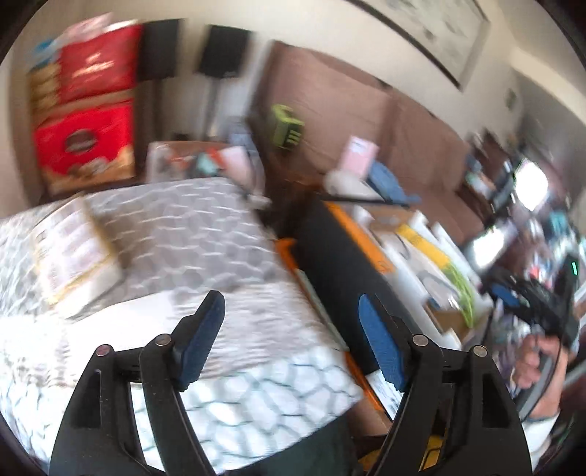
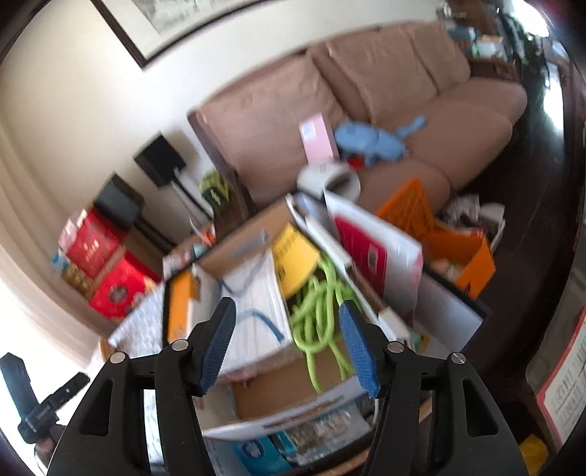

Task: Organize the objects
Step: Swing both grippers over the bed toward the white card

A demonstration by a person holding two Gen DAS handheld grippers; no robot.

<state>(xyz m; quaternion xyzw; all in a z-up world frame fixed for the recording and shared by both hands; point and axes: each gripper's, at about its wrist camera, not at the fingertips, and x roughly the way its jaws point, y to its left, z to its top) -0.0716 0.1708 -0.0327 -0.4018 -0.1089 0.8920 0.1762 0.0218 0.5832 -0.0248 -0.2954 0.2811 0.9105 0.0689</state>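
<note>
Above the open cardboard box (image 2: 256, 278), which holds a coiled green cord (image 2: 318, 315) and a yellow card (image 2: 295, 256), the right gripper (image 2: 287, 344) has its jaws spread and empty, while the left gripper (image 1: 291, 340), jaws likewise spread, hangs over the patterned surface (image 1: 190, 234).

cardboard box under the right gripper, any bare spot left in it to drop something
Only the brown floor in front, between the white sheet and the green cord. Further back it is crowded: yellow packet, cord, and white board.

Brown sofa (image 2: 421, 95) under framed picture (image 2: 175, 18) on cream wall (image 2: 91, 110)
</note>
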